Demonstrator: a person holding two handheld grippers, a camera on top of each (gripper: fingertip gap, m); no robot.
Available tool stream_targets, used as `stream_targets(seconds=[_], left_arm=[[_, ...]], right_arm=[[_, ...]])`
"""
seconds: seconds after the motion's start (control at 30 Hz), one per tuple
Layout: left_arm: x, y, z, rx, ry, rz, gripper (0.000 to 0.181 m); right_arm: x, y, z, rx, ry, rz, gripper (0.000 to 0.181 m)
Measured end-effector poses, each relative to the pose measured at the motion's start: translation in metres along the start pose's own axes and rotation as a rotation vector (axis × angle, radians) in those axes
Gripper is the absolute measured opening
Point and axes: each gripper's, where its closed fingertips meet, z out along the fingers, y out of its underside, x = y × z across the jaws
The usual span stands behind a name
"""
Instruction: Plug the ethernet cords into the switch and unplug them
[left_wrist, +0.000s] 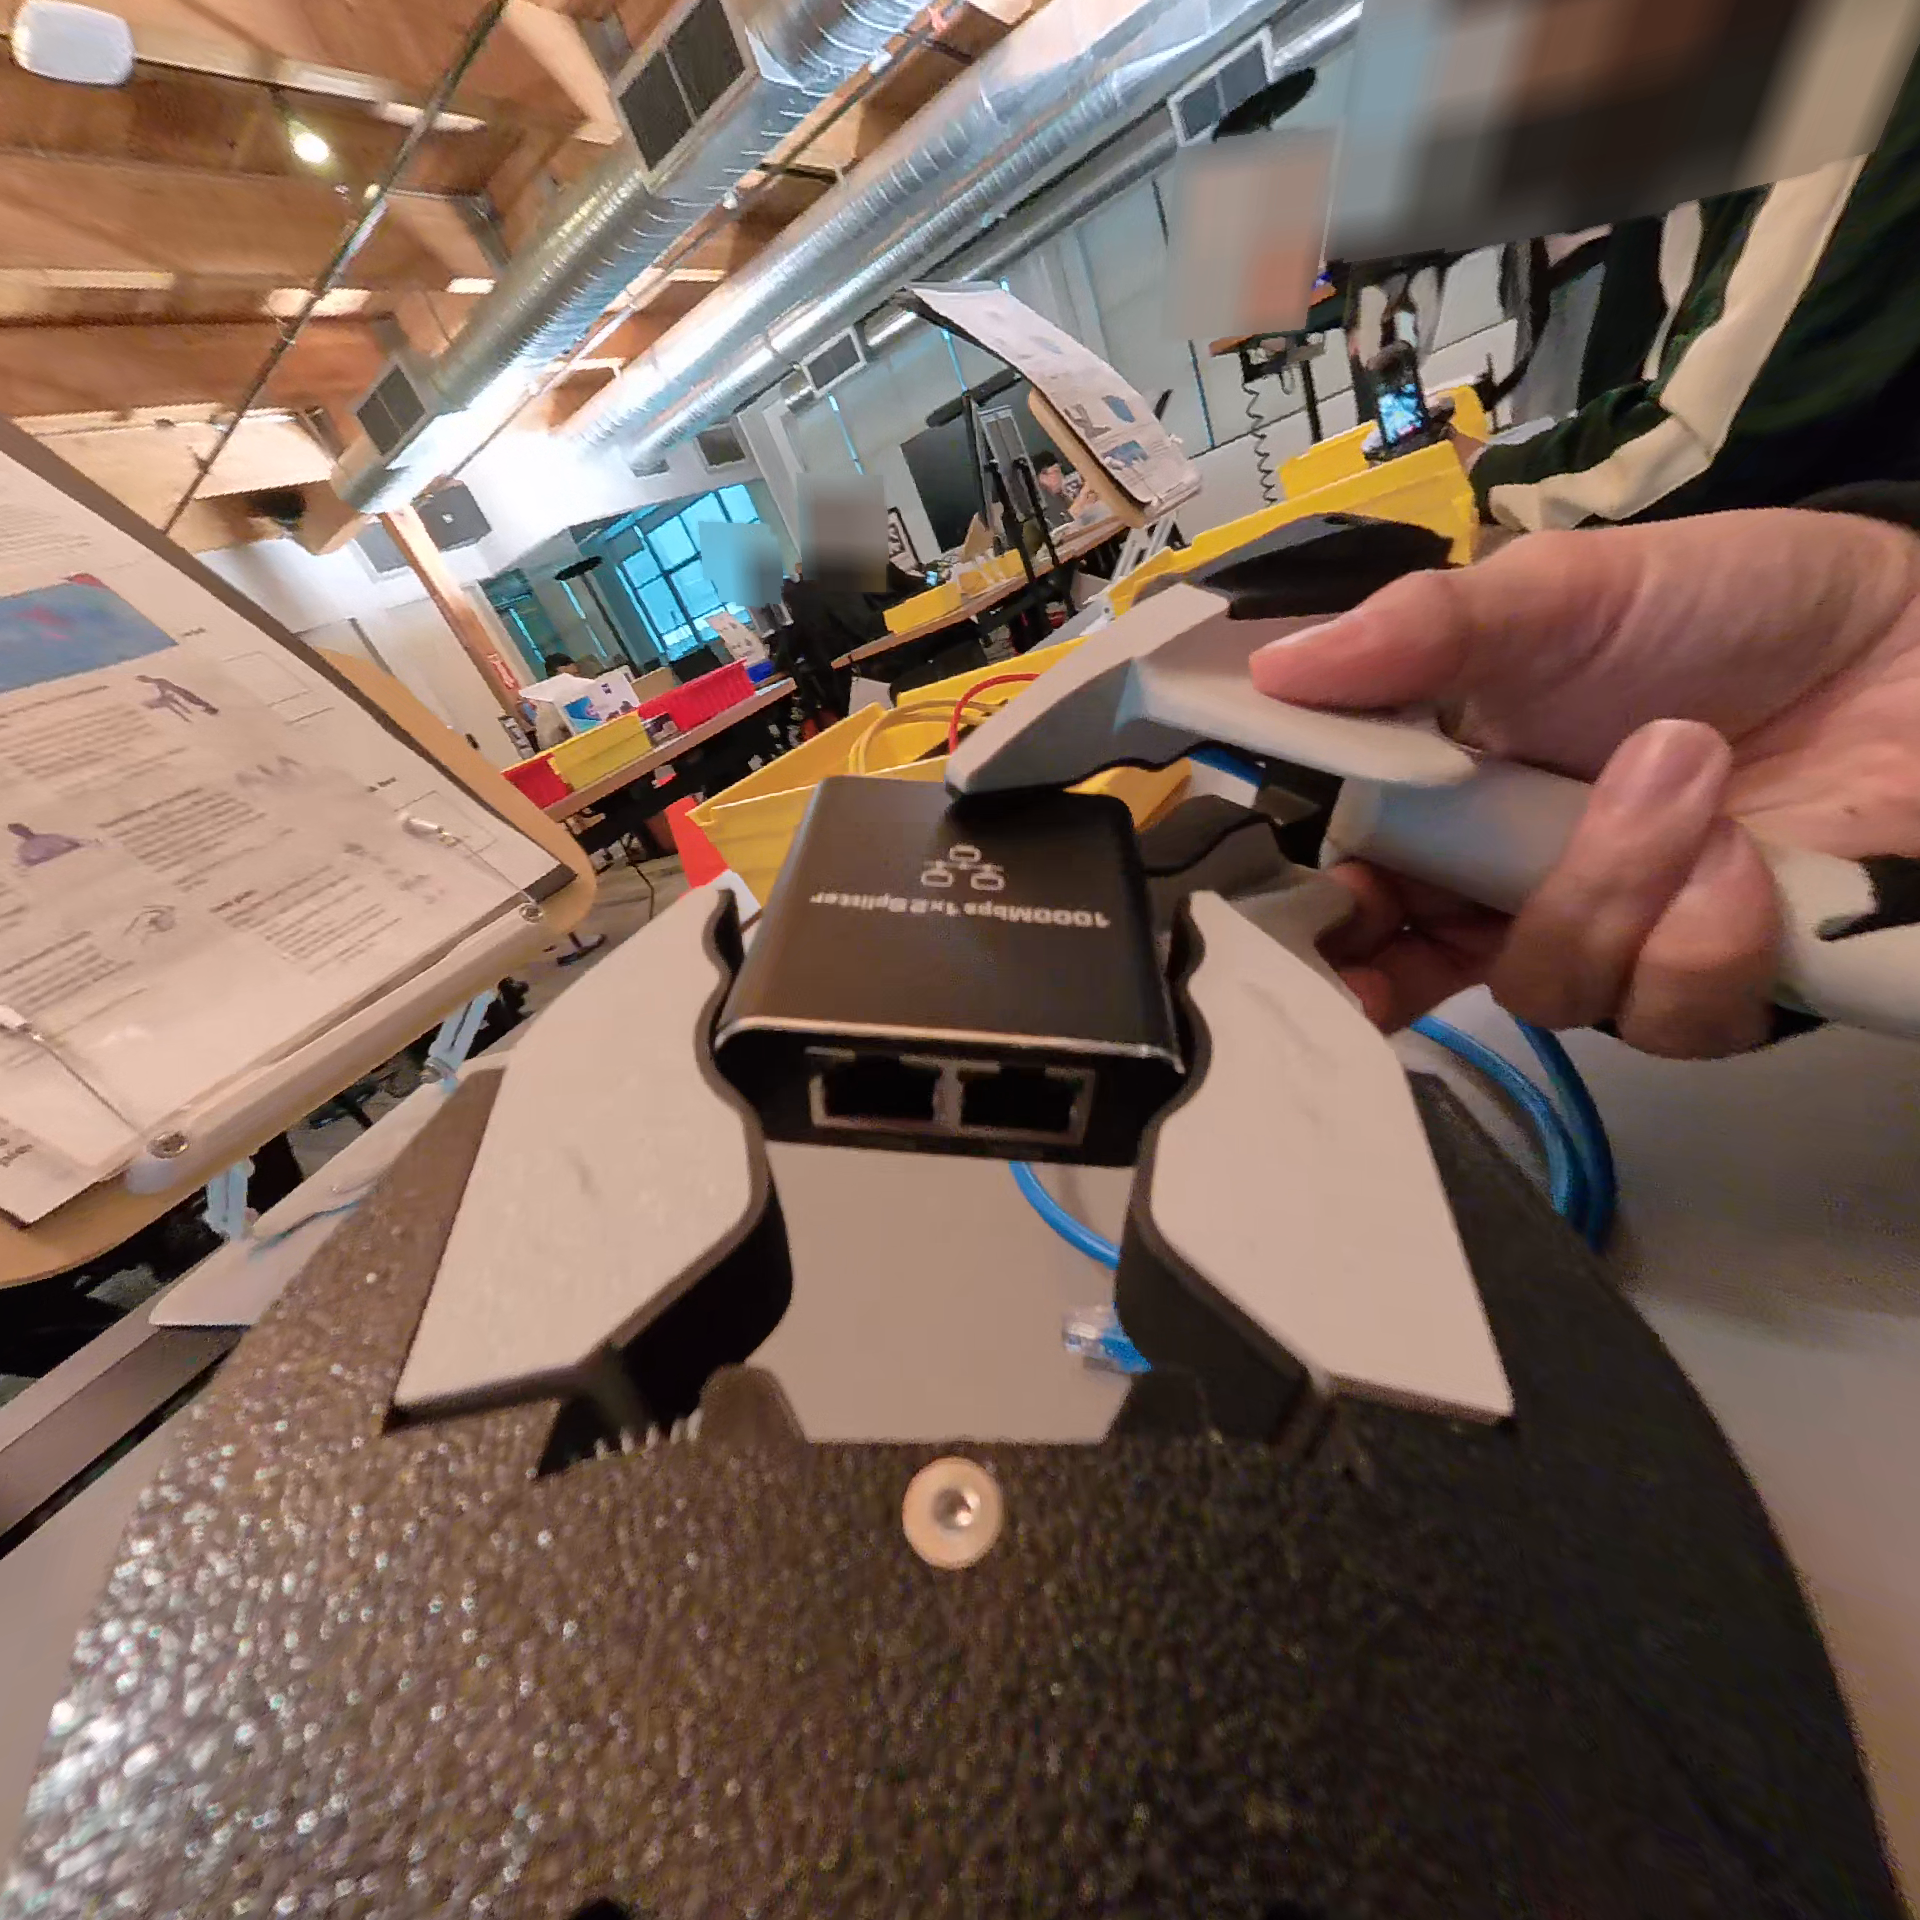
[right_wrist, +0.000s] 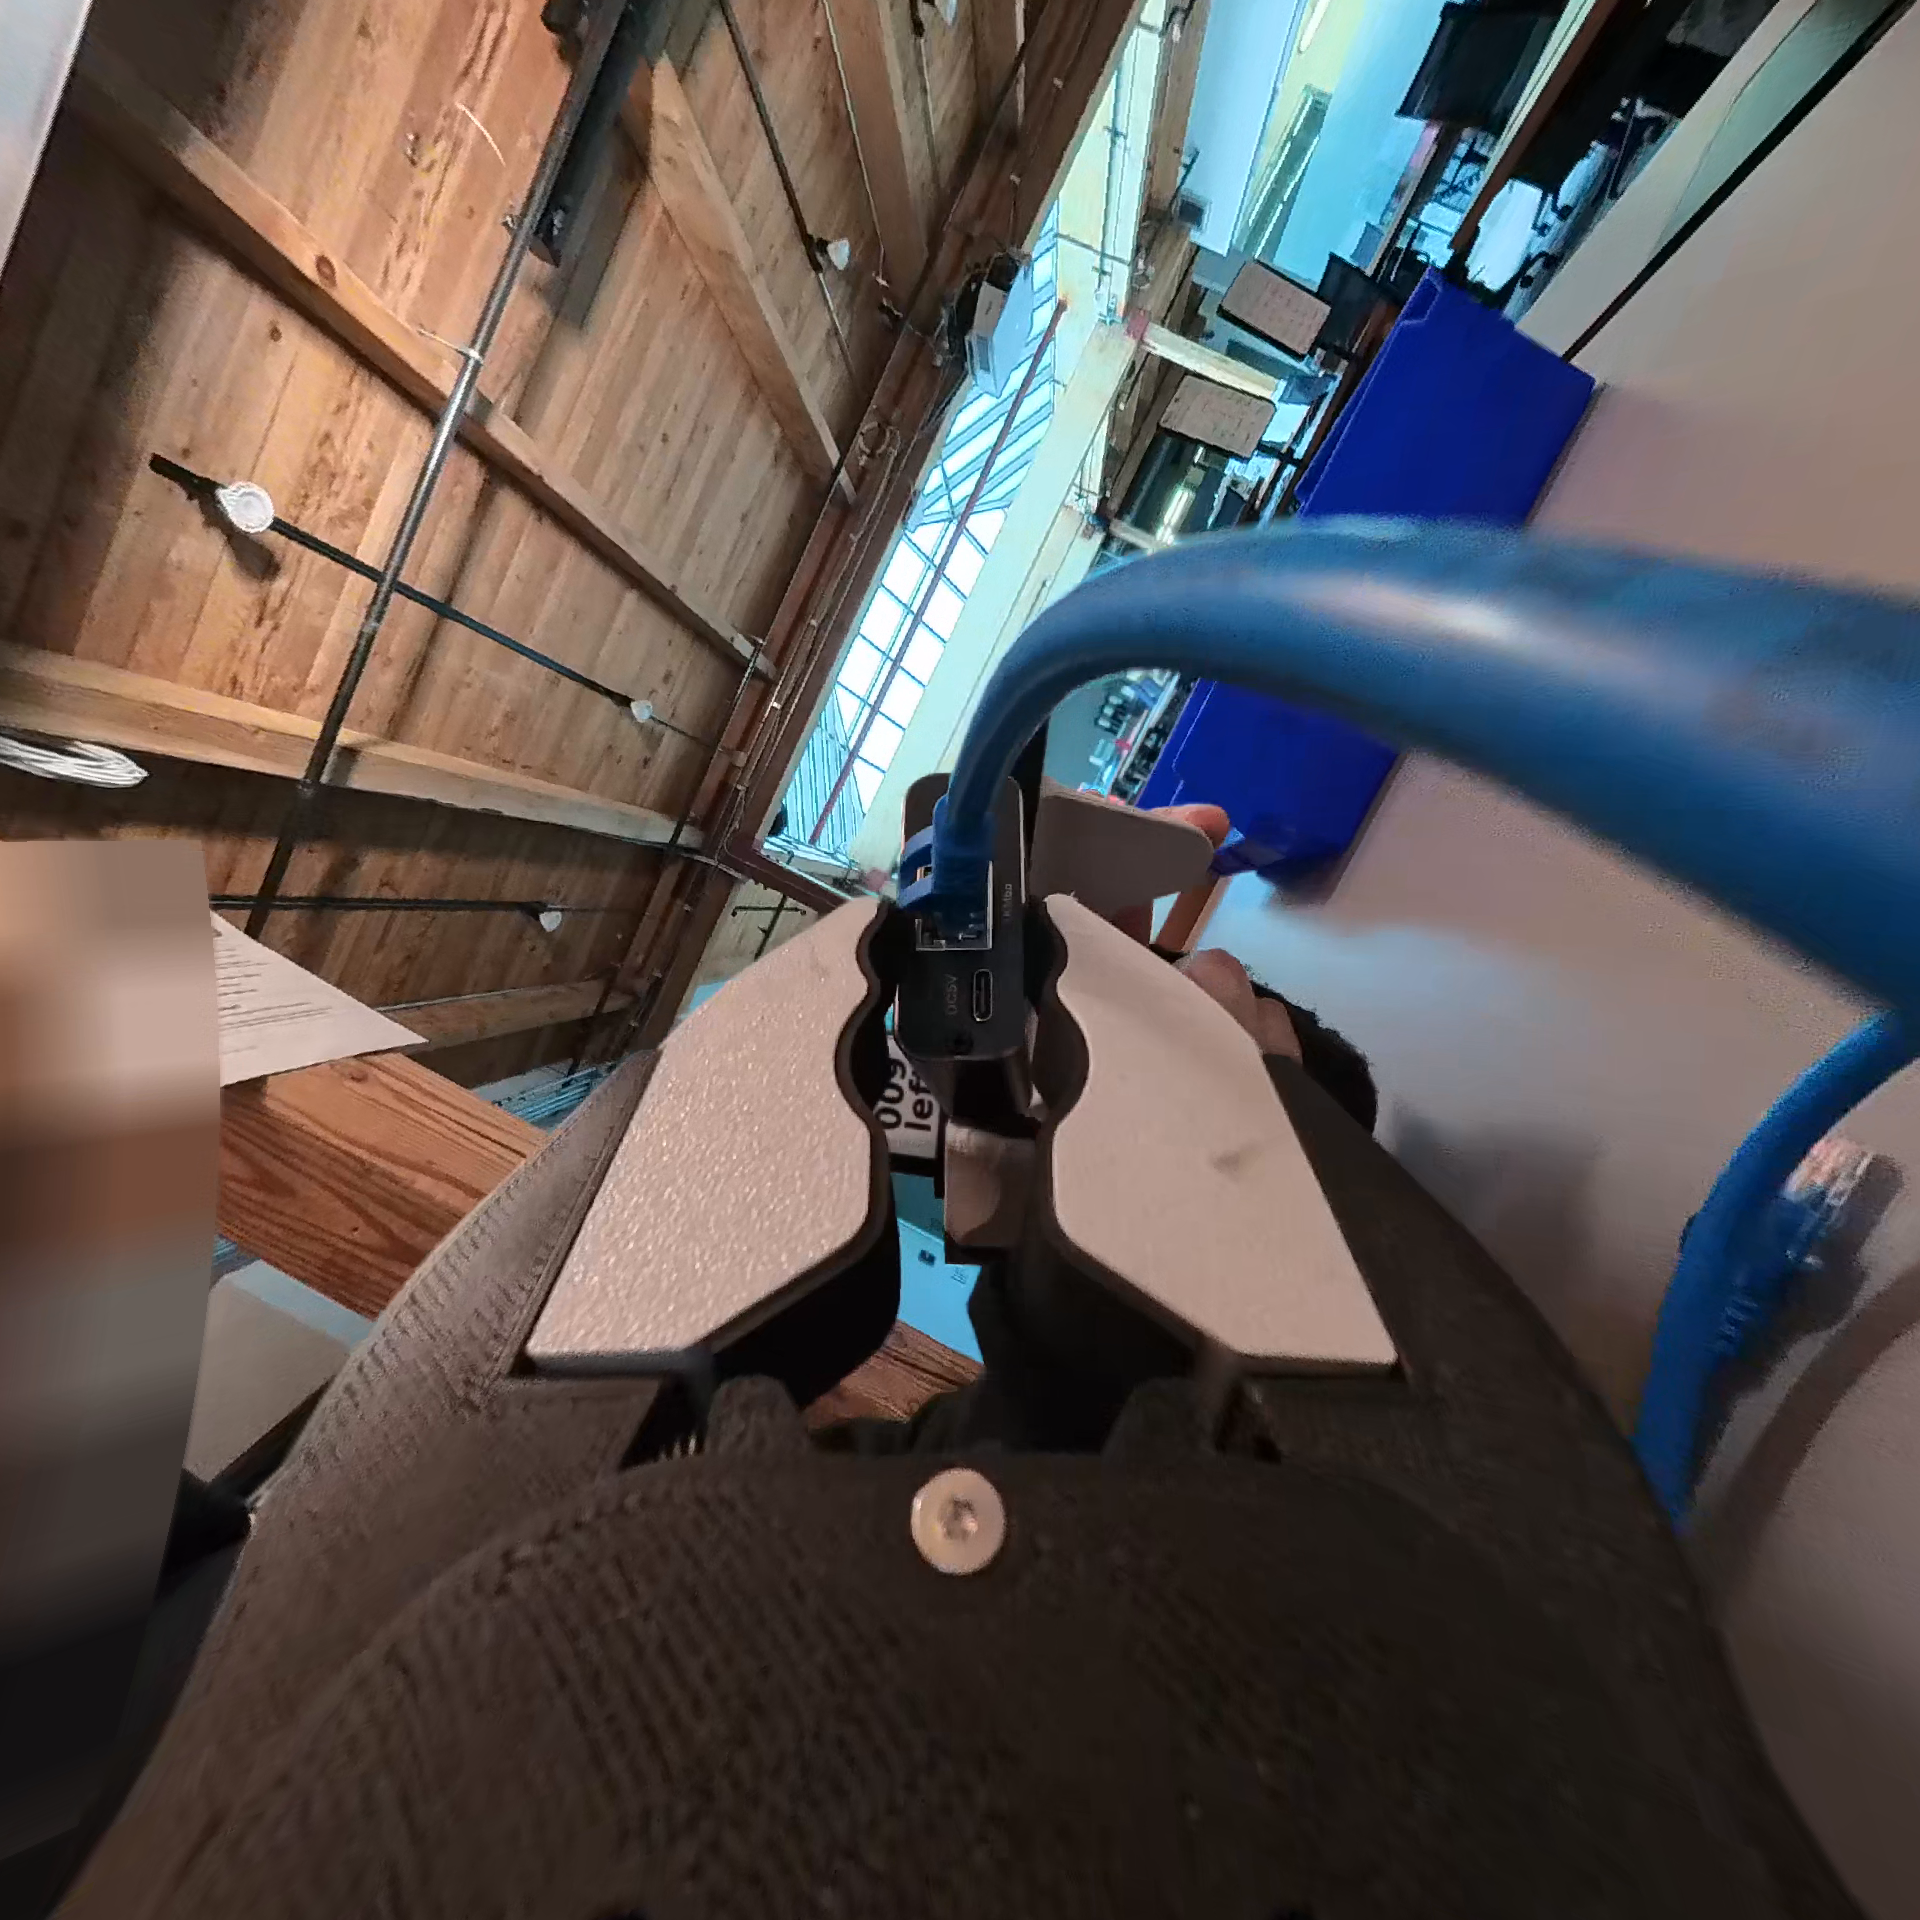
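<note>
Left tool (left_wrist: 956, 935): closed on the black switch (left_wrist: 966, 977), one finger on each long side, twin ports facing the camera, both empty.

Right tool (right_wrist: 961, 935): narrow, pinching the far end of the same switch across its flat faces; held by a hand (left_wrist: 1610, 779) at the right of the left wrist view.

Switch: lifted clear of the grey worktop (left_wrist: 1766, 1195), shared between both tools.

Blue cord (right_wrist: 1351, 613): one plug (right_wrist: 951, 868) seated in the single port at the far end, beside a small oval socket; arching up and away to the right.

Loose plug (left_wrist: 1101, 1335): blue, clear-tipped, lying on the worktop below the switch, near the left tool's right finger. Whether the same plug as the one at the right edge of the right wrist view, cannot tell.

Step in hand, by judgement: steadying the switch before filling a twin port.

Handling notes:
- Keep the left grip firm and level; ports open toward the incoming plug.
- Release the right tool without twisting the seated cord.
- Take the loose plug by its body, not the cable; latch tab matched to the port's notch.
- Push straight in; avoid any sideways load.
</note>
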Motion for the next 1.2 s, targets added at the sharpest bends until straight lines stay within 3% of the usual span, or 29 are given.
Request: stream_targets(seconds=[0.33,0.47,0.77,1.0,1.2], left_arm=[[0.0,0.01,0.005,-0.066,-0.013,-0.025,0.075],[-0.006,0.01,0.004,-0.051,-0.042,-0.094,0.074],[-0.01,0.014,0.006,-0.065,-0.05,-0.188,0.074],[-0.001,0.02,0.016,-0.125,-0.065,-0.175,0.074],[-0.001,0.026,0.019,-0.162,-0.104,-0.156,0.074]], right_arm=[[0.004,-0.006,-0.005,-0.007,0.047,-0.11,0.023],[0.002,-0.016,-0.012,0.045,0.087,-0.208,0.039],[0.009,-0.021,-0.008,0.155,0.071,-0.127,0.035],[0.015,-0.029,-0.015,0.257,0.069,-0.041,0.014],[0.021,-0.031,-0.019,0.289,0.091,-0.028,0.013]])
